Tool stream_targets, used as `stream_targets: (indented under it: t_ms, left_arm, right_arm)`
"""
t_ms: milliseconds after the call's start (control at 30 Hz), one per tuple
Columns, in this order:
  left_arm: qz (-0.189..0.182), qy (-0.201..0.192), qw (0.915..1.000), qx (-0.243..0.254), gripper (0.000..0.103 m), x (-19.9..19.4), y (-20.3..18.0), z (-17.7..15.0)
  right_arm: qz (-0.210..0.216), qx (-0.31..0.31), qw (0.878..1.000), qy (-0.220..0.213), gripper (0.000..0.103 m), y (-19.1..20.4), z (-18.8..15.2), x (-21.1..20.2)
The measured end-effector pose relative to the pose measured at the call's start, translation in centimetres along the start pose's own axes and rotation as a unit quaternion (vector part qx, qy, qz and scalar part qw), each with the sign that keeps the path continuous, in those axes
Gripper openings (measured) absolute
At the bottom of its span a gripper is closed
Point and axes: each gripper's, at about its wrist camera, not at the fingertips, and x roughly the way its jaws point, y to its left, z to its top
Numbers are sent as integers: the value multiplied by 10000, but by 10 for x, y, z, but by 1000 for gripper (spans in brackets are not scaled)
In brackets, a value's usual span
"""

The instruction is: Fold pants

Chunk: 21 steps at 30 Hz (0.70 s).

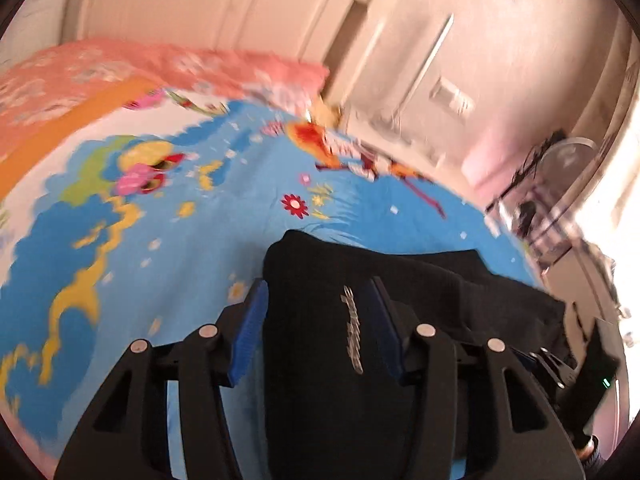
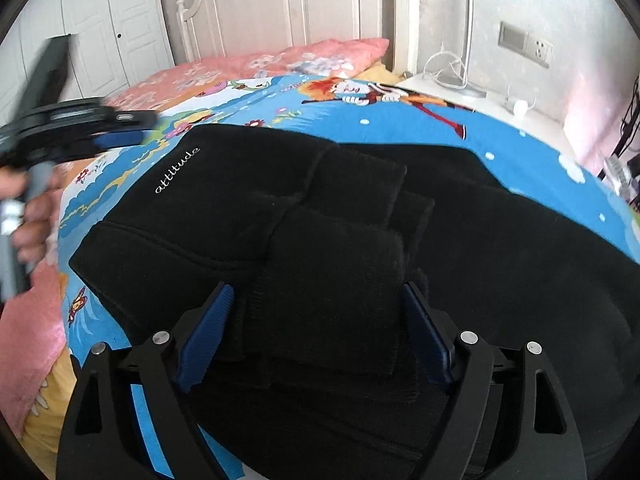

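Black pants [image 2: 360,216] with white "attitude" lettering lie folded in layers on a blue cartoon-print bed sheet [image 2: 400,128]. My right gripper [image 2: 316,304] is open, its blue pads on either side of a folded cuff of the pants. My left gripper [image 1: 320,300] is open over an edge of the pants [image 1: 328,360], with cloth and silver lettering between its pads. The left gripper also shows in the right wrist view [image 2: 132,128] at the left, held above the sheet. The left wrist view is blurred.
A pink floral pillow [image 2: 312,56] lies at the head of the bed against a white headboard [image 2: 280,4]. A white nightstand [image 2: 480,96] with cables stands at the right. Wardrobe doors [image 2: 104,32] stand at the back left.
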Motion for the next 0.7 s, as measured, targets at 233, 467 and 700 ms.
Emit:
stream_targets:
  t_ms: [233,467,700]
  left_arm:
    - [717,663,9952,11,65,66,17,18]
    - [-4,-52,9939,-1100,61,-7,44,-30]
    - [-773,200,9908,-1093,63,-13,34,-100]
  right_arm:
    - [11,-34,10000,-11,79,-2,1,2]
    - [15,18,10000,-35,80,-3,0,4]
    - [3,21,10000,-63,81,-2,-1,4]
